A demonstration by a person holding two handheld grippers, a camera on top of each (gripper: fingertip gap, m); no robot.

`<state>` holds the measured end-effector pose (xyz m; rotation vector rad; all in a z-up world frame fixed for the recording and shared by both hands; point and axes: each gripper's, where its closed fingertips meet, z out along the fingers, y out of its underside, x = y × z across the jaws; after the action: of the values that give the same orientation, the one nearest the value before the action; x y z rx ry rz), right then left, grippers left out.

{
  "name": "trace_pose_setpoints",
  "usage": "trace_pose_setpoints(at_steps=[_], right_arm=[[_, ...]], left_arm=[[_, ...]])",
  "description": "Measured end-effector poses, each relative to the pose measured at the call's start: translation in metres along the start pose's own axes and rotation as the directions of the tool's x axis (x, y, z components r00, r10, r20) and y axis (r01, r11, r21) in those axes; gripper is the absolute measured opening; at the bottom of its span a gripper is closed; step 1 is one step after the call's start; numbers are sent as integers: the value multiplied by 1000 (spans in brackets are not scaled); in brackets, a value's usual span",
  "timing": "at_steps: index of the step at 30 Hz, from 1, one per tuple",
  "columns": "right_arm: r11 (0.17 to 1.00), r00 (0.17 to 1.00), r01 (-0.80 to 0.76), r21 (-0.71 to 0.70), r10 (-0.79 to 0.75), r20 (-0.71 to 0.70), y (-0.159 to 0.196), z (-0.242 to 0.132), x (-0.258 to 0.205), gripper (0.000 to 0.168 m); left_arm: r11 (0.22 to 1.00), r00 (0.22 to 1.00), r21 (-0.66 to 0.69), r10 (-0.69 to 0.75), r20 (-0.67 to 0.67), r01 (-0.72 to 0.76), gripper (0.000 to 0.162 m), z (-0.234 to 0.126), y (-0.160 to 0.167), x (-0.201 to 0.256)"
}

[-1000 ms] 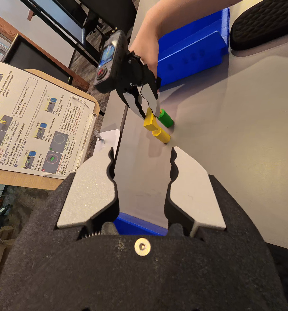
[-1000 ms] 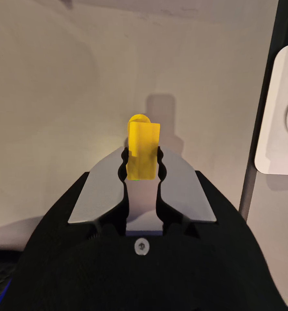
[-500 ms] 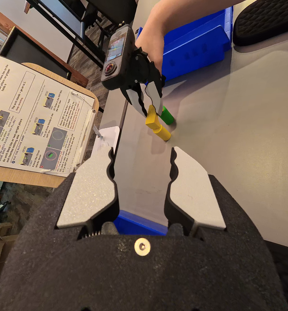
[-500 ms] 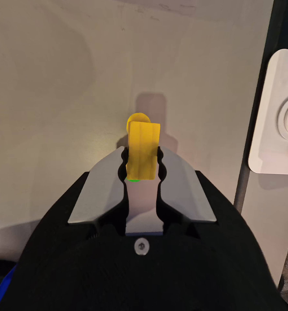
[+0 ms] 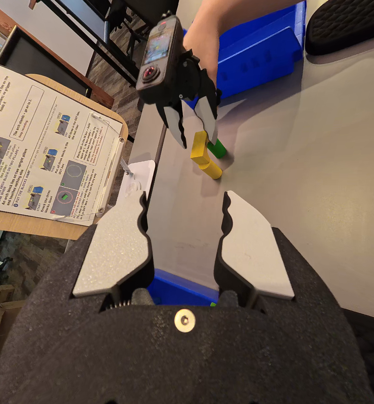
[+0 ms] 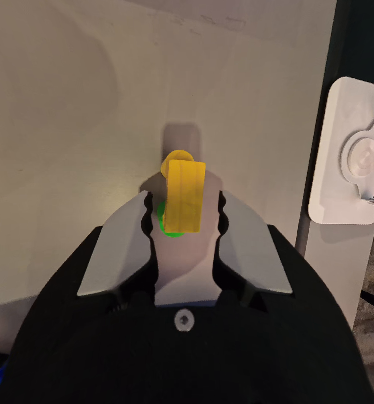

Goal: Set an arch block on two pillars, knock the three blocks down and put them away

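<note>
In the left wrist view a yellow arch block (image 5: 200,147) lies across a green pillar (image 5: 217,148) and a yellow pillar (image 5: 211,169), both upright on the grey mat. My right gripper (image 5: 198,142) straddles the arch from above with its jaws spread. In the right wrist view the arch (image 6: 185,196) stands between the fingers with a gap on each side; the green pillar (image 6: 162,220) and yellow pillar (image 6: 177,156) peek out under it. My right gripper (image 6: 184,192) is open. My left gripper (image 5: 185,194) is open and empty, well short of the blocks.
A blue box (image 5: 258,56) stands behind the blocks and another blue box (image 5: 177,288) lies under my left gripper. An instruction sheet (image 5: 39,153) on a wooden board and a white mount plate (image 5: 138,177) sit off the mat's left edge. A black pad (image 5: 345,24) lies at the far right. The gap from one gripper's tips to the other's is roughly 25 centimetres.
My right gripper's jaws have opened off the yellow arch, which stays on the two pillars. My left gripper has barely moved.
</note>
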<state>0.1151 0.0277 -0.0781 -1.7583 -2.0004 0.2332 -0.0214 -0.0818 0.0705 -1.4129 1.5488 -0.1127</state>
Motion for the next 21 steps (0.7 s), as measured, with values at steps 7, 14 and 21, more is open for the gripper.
trace_pose_setpoints(at_steps=[7,14,21], right_arm=[[944,983,-56,325,110,-149,-36,-82,5,64],[691,802,-14,722,439,-404,-38,-226,6,68],[653,703,-30,757,552,-448,-4,-248,-3,61]], left_arm=[[991,993,114,-78,92,67,66,-15,-11,-24],[921,954,349,-247,171,176,69,-19,-36,-54],[867,930,390,-362,64,310,72,23,-47,-47]])
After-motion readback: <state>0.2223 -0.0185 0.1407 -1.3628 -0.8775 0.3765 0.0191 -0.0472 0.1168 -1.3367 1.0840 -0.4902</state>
